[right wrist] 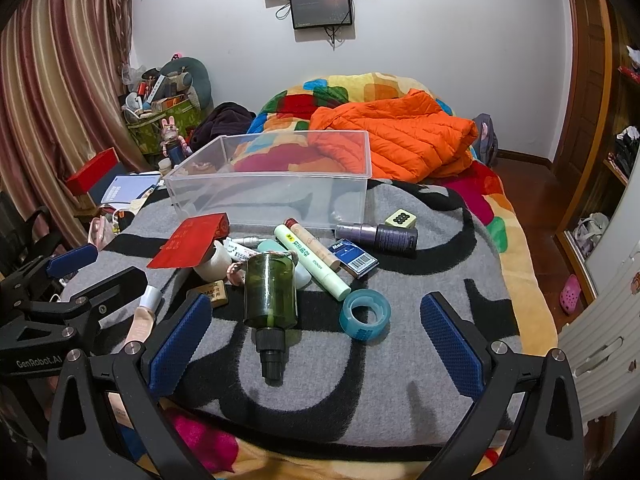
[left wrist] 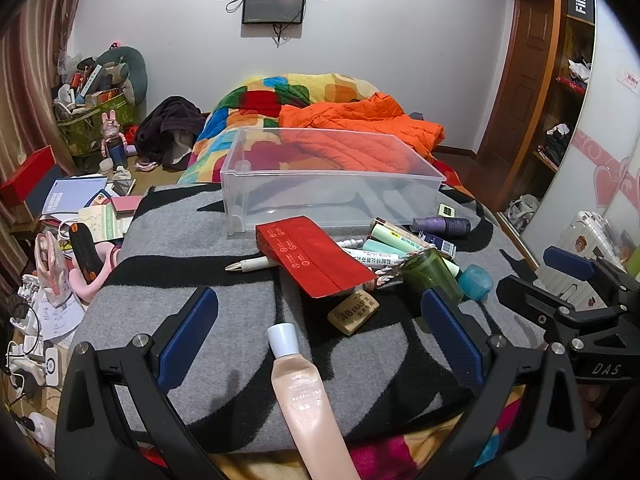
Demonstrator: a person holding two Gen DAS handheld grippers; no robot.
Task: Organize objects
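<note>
Nothing is sorted yet: the clear bin (left wrist: 332, 176) ahead sits empty. Both my claws, left (left wrist: 320, 336) and right (right wrist: 316, 340), gape apart, holding nothing. The pink tube (left wrist: 308, 404) lies between my left fingers and the green bottle (right wrist: 271, 292) between my right.

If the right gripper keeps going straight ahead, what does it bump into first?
Most likely the dark green plastic bottle lying on its side on the grey and black blanket, black cap end first. It lies between the open right gripper fingers, slightly left of centre, so depth is uncertain.
</note>
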